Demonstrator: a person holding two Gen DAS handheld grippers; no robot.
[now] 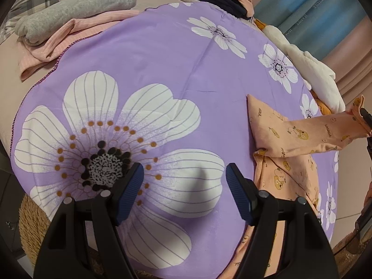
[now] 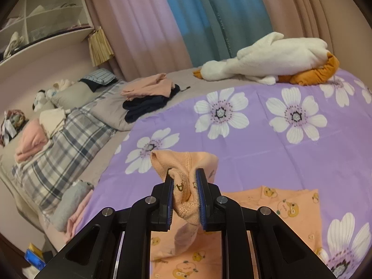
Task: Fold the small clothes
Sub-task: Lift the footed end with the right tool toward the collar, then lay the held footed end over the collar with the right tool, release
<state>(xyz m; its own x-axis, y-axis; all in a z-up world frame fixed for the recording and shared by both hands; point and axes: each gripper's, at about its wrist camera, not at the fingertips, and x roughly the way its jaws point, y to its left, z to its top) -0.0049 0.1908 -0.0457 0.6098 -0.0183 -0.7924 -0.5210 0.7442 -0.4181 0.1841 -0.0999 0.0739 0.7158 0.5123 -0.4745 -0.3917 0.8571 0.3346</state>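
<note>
Between the right gripper (image 2: 184,195) fingers a cuff of the orange garment (image 2: 288,205) is clamped, probably to fold the sleeve across, while the left gripper (image 1: 184,187) fingers hover apart over the purple sheet (image 1: 162,69), holding nothing.

Purple sheet (image 1: 162,53) with white flowers; orange garment (image 2: 290,207) in cartoon print; white-and-orange plush goose (image 2: 274,58); grey plaid quilt (image 2: 60,144).

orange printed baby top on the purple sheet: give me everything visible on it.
The small orange knit top with cartoon animal print and lettering lies partly flat on the purple flowered sheet, near its edge. One sleeve is lifted and stretched out sideways, its ribbed cuff bunched between the jaws of the right gripper, which are shut on it. The left gripper is open over the sheet, not touching the top.
</note>
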